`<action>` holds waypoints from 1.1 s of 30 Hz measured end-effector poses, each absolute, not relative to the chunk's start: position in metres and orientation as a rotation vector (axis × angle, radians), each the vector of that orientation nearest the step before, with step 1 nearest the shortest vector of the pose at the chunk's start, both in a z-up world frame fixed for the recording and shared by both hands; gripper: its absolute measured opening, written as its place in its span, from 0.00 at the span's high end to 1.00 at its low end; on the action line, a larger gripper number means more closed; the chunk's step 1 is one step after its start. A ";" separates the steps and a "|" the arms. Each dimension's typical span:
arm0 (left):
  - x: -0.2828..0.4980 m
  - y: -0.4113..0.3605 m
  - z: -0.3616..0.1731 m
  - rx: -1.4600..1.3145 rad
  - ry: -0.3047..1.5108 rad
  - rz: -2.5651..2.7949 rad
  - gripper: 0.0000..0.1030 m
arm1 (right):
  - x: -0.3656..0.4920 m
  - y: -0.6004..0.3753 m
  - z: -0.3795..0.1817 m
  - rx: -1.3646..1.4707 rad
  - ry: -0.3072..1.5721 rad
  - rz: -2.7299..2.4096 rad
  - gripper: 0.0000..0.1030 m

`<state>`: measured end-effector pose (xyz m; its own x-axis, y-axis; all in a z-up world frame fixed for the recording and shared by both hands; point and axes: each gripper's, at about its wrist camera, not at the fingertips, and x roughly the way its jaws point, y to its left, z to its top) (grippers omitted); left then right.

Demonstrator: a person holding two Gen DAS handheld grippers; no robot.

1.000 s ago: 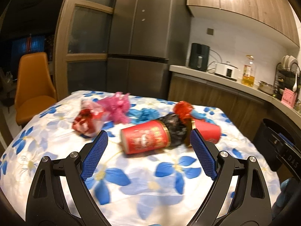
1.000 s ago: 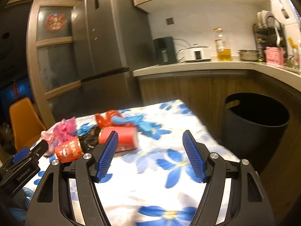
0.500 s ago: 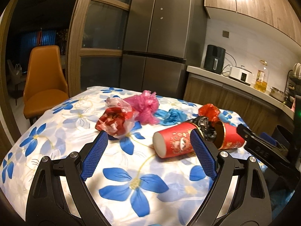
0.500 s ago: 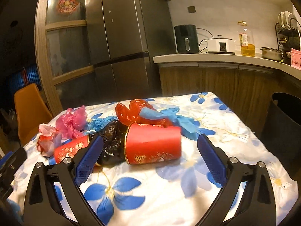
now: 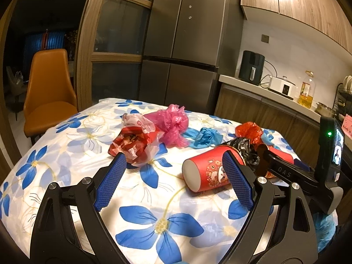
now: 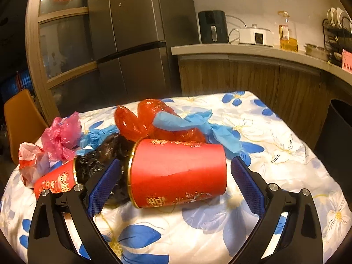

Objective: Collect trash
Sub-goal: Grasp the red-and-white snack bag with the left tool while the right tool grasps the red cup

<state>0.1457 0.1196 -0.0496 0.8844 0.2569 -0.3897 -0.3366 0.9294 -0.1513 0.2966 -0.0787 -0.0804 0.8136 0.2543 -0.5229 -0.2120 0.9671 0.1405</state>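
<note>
1. I see the near red cup [image 6: 178, 173] lying on its side on the flowered tablecloth [image 6: 286, 154], between the spread pads of my right gripper [image 6: 175, 183]; no pad touches it.
2. Its jaws have just been opening.
3. A black bag [image 6: 99, 160] hides the cup's mouth and joins a second red cup [image 6: 55, 182] to the left.
4. My left gripper [image 5: 173, 181] is released over bare cloth.
5. Far side: red bag [image 6: 143, 118], blue gloves [image 6: 198, 123], pink bag [image 6: 61, 136].
6. The bin [image 6: 338, 118] is cut off at right.
</note>
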 end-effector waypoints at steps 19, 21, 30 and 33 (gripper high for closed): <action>0.167 0.169 -0.046 -0.275 0.395 0.434 0.15 | 0.295 -0.092 -0.080 0.109 0.569 0.226 0.19; 0.178 0.181 -0.048 -0.296 0.426 0.447 0.15 | 0.290 -0.095 -0.077 0.112 0.555 0.219 0.19; 0.218 0.205 -0.068 -0.354 0.588 0.417 0.34 | 0.264 -0.111 -0.060 0.133 0.500 0.219 0.19; 0.219 0.209 -0.074 -0.384 0.608 0.394 0.48 | 0.257 -0.112 -0.055 0.132 0.486 0.224 0.19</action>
<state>0.2192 0.2090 -0.0741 0.7518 0.2407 -0.6139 -0.4615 0.8571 -0.2291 0.2573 -0.1124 -0.0550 0.8605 0.2442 -0.4472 -0.1816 0.9670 0.1786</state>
